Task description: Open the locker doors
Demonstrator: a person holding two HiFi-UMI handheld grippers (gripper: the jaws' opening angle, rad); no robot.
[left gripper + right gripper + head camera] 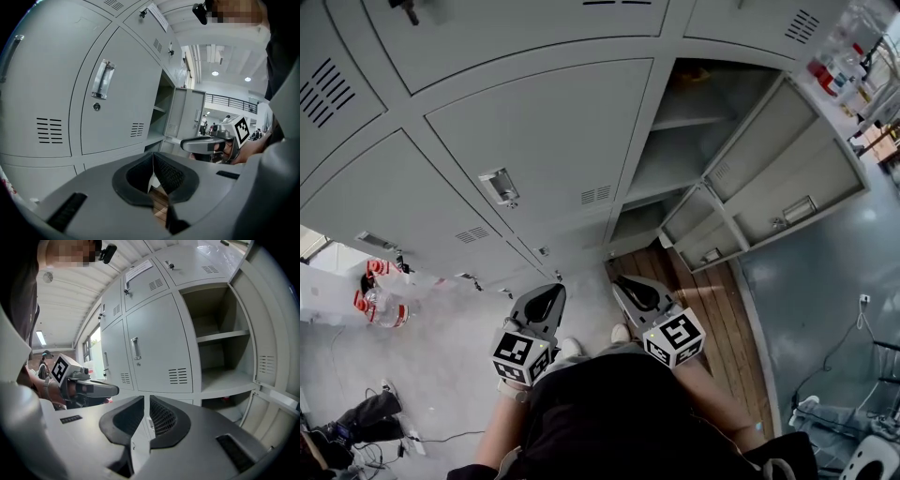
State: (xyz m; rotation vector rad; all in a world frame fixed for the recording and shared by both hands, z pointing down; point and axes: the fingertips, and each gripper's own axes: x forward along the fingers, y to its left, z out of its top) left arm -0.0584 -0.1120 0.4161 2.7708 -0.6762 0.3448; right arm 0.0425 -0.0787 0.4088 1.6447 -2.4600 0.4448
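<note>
A wall of grey lockers (544,141) stands before me. The middle door, with its recessed handle (500,186), is closed. To its right one column stands open: an empty shelved compartment (684,122), its door (787,178) swung out, and a smaller open door (703,230) below. My left gripper (553,289) and right gripper (622,281) hang side by side near my body, short of the lockers. The left gripper (152,157) is shut and empty. The right gripper (146,399) shows a thin slit between its tips, with nothing in it. Its view faces the closed door (157,348) and the open compartment (220,352).
Plastic bottles with red labels (380,300) lie on the floor at the left. A strip of wooden flooring (712,309) runs under the open doors. Cables and a white stool (872,459) sit at the lower right. A cluttered table (853,56) stands at the upper right.
</note>
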